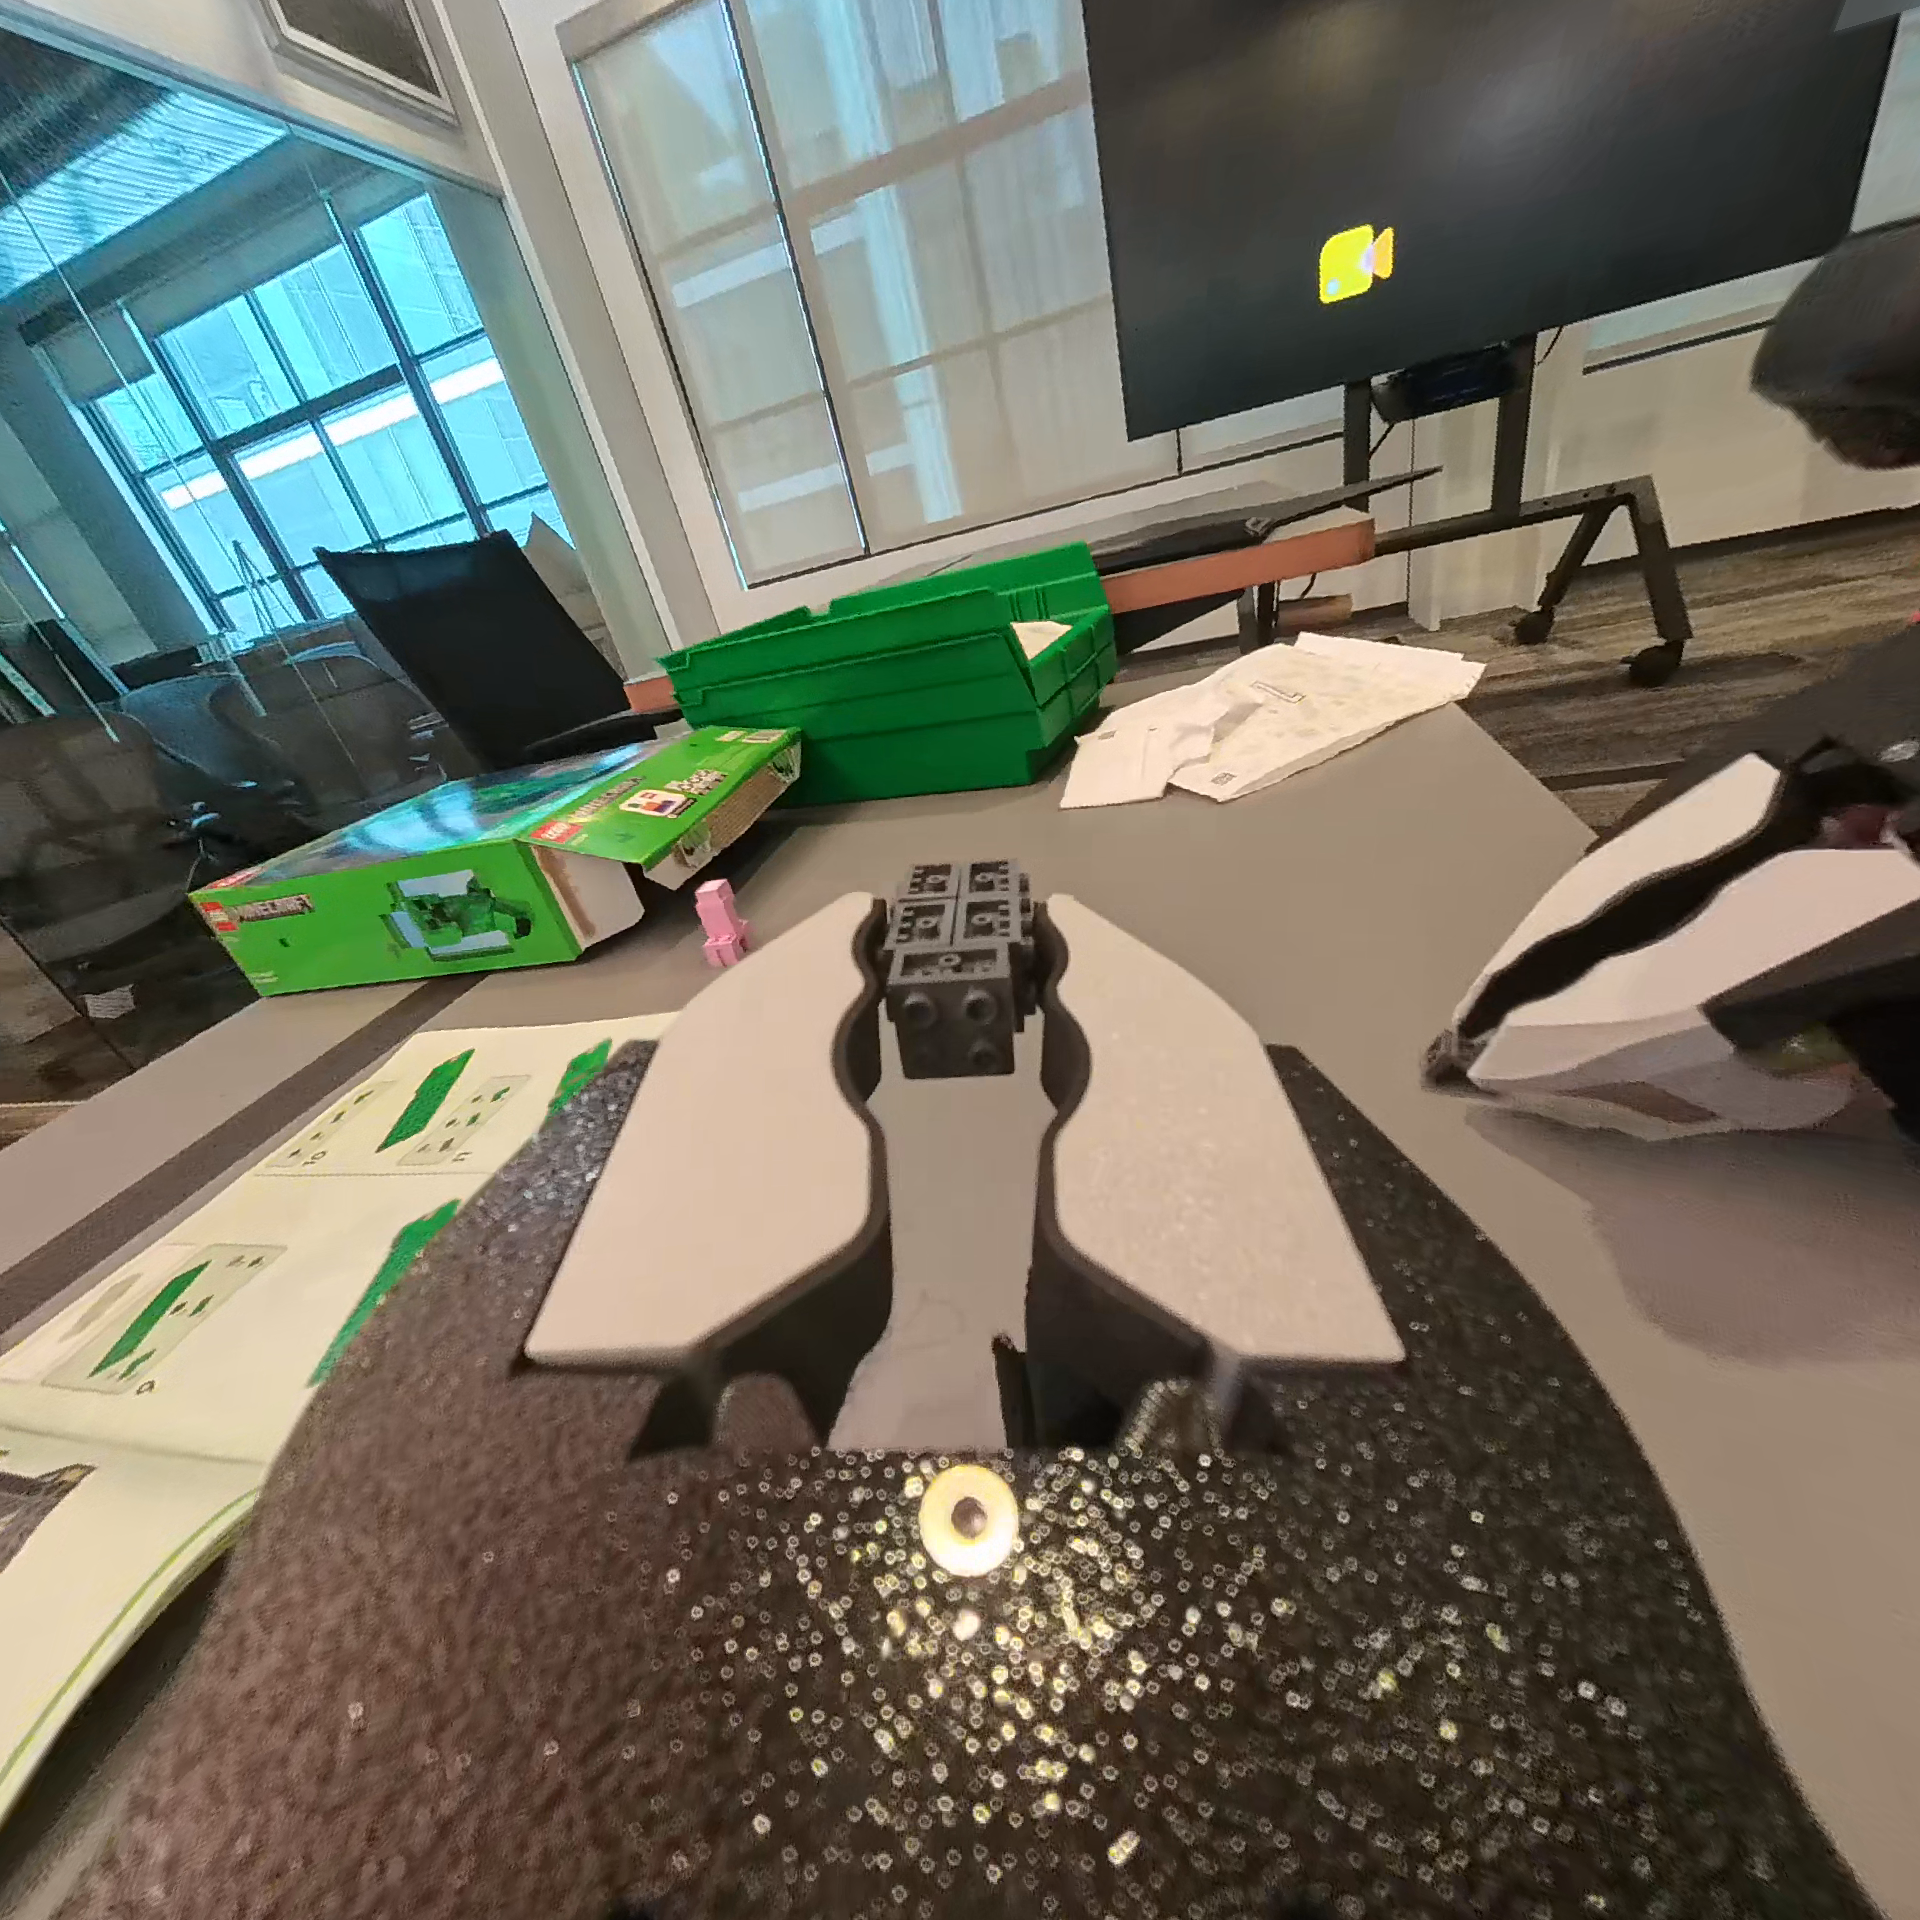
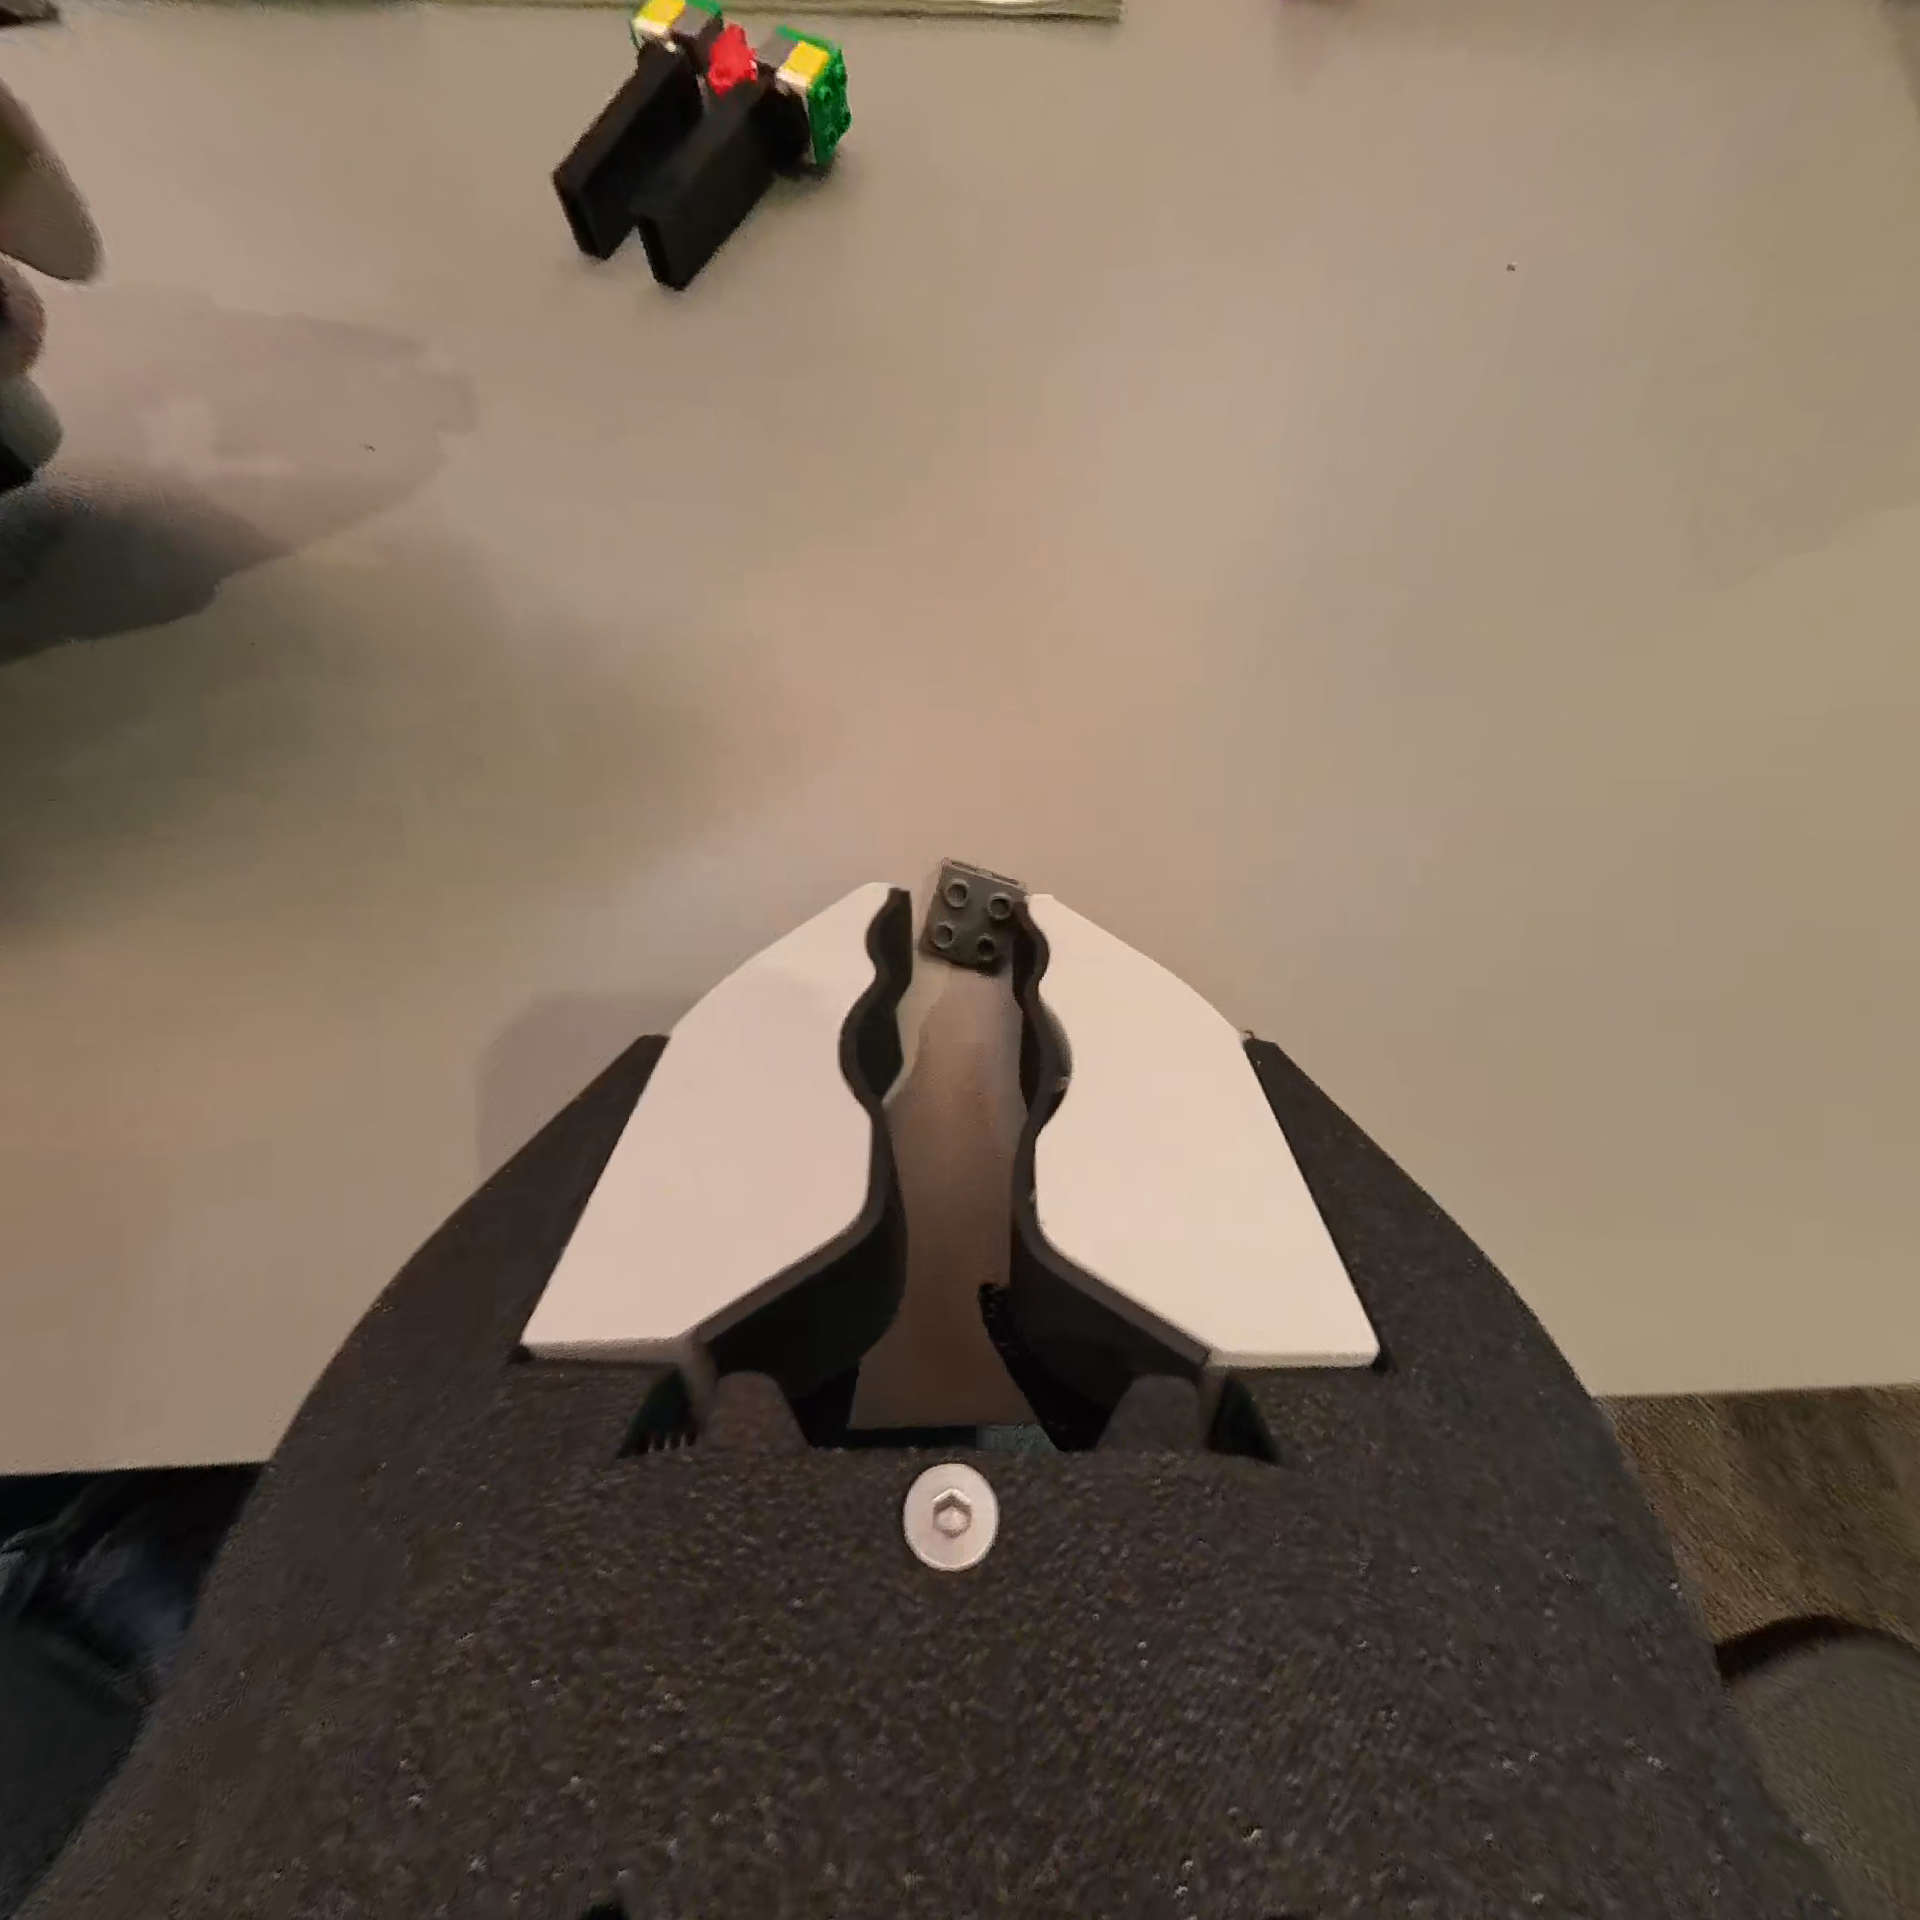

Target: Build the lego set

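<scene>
The left gripper (image 1: pixel 961 935) is clamped on a dark grey stack (image 1: pixel 956 971) of bricks, held above the table (image 1: pixel 1299 914) with its four-stud end facing back toward the camera. The right gripper (image 2: pixel 961 909) pinches a small dark grey brick (image 2: pixel 971 914) at its fingertips, studs up, low over the table. The step in hand looks like joining the two, so the brick's hollow side should meet the stack's studs: the right wrist likely needs to turn, line up square, then press straight in while the left braces. A skewed push could pop either piece loose. Only the left view shows the box (image 1: pixel 436 894), booklet (image 1: pixel 208 1195), green bins (image 1: pixel 904 686), paper bags (image 1: pixel 1278 717) and a pink figure (image 1: pixel 724 935). Only the right view shows a black sub-build (image 2: pixel 696 145) with red, yellow and green pieces, lying well apart.
</scene>
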`<state>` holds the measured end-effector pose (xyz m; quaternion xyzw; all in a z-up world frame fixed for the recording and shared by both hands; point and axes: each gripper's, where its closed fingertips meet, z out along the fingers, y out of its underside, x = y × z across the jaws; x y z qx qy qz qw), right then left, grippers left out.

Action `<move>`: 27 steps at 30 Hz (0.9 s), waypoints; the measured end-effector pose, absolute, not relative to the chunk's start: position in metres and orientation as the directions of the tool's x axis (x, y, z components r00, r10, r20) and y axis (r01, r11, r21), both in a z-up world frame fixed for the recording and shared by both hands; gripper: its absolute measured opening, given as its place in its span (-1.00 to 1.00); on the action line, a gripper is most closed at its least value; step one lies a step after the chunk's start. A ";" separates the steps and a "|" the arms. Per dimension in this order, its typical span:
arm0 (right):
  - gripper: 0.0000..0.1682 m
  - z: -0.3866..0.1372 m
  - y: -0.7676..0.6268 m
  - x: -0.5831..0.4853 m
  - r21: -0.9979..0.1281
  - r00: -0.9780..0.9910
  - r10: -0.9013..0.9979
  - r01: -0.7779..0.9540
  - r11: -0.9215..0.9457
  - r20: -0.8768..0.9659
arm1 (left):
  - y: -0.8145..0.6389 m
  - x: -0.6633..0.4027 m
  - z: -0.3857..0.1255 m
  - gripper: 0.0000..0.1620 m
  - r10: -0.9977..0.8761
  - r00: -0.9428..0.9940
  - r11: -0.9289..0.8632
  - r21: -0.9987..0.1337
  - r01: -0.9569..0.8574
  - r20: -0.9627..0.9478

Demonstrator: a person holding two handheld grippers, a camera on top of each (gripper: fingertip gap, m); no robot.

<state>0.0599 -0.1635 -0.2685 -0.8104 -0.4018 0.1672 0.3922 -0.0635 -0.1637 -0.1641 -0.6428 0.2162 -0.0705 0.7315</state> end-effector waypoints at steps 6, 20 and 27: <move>-0.81 -0.270 -0.161 0.059 -0.748 0.620 0.782 0.552 -0.369 0.072 | -0.165 -0.070 -0.160 -0.68 -0.385 0.905 0.165 -0.978 -0.129 -0.184; -0.84 -0.191 -0.159 -0.040 -0.960 0.183 0.977 0.273 0.060 0.113 | -0.192 -0.103 -0.156 -0.69 -0.802 0.564 -0.082 -0.971 0.223 0.197; -0.84 -0.133 -0.180 -0.133 -0.963 -0.126 0.955 -0.025 0.267 0.268 | -0.200 -0.145 -0.140 -0.69 -0.782 0.570 -0.040 -0.933 0.358 0.252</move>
